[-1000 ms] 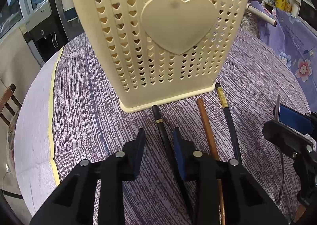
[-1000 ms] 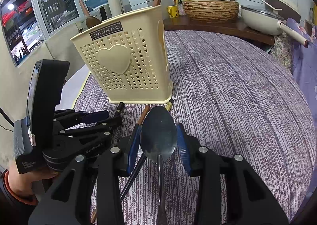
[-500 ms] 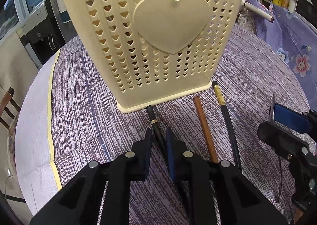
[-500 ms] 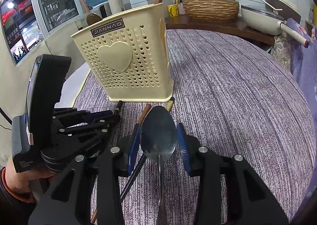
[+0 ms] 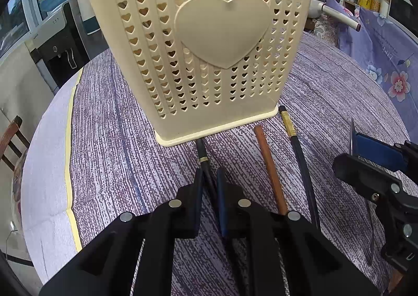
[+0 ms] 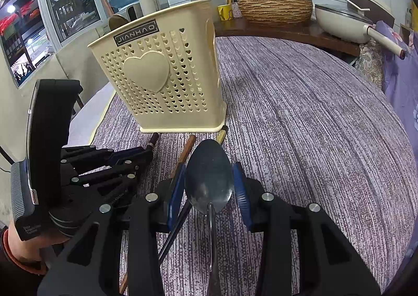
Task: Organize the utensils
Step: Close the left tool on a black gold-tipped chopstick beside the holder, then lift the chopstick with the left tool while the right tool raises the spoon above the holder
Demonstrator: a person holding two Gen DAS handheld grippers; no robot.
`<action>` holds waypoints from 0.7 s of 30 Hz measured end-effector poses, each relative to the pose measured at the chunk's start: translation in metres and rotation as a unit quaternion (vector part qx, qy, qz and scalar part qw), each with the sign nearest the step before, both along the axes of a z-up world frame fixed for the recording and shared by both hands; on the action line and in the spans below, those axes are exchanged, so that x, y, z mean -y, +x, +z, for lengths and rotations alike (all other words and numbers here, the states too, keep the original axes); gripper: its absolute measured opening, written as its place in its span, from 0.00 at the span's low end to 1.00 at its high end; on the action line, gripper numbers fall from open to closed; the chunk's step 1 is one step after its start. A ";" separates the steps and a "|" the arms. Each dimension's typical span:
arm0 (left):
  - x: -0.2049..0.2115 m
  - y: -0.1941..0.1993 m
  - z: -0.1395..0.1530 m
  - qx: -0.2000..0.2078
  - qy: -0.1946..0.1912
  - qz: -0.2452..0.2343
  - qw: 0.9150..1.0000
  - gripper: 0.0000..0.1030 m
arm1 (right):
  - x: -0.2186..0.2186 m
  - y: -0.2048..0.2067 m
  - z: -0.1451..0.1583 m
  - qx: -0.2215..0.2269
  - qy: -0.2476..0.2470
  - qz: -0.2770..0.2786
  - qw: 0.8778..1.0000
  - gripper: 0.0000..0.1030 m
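Black with a gold band near its tip, the left chopstick (image 5: 206,165) lies flat on the purple tabletop (image 5: 117,139), its far end touching the base of the cream utensil basket (image 5: 209,48) and its length running back toward the camera, straight between the fingers (image 5: 198,186) of the left gripper (image 5: 209,186). Those fingers are clenched on it: in the left wrist view each pad sits against a side of the stick, with no gap showing. The long axis runs nearly in line with the fingers, so the lift will likely have to tip the stick upright before it can go over the basket rim.

Just to the right lie a brown wooden chopstick (image 5: 270,168) and a second black chopstick (image 5: 300,160), roughly parallel, both pointing at the basket's near right corner. The right gripper (image 6: 209,186) is nearer to these, but it is grasping a metal spoon (image 6: 209,178); the bowl stands between its blue pads, facing forward, with the handle running back under the camera.

Hidden: the near ends of all three chopsticks pass under the gripper bodies. The basket's inside cannot be seen; only a wooden handle and a spoon-like end rise above its rim in the right wrist view, so which compartment is free cannot be told. Whether the spoon's edges truly press both pads is hard to make out.
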State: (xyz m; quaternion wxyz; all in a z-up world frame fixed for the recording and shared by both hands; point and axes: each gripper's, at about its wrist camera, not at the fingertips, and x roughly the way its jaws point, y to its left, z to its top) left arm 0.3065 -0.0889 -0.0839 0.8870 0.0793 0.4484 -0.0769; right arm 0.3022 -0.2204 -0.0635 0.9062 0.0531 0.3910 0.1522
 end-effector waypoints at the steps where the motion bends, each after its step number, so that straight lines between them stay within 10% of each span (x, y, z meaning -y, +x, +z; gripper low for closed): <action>1: 0.000 0.000 0.000 0.000 -0.001 0.001 1.000 0.10 | 0.000 0.000 0.000 0.000 0.000 0.000 1.000 0.37; 21: -0.012 -0.002 0.017 0.012 -0.068 -0.001 0.998 0.08 | 0.005 -0.006 0.010 0.020 0.016 0.002 1.000 0.37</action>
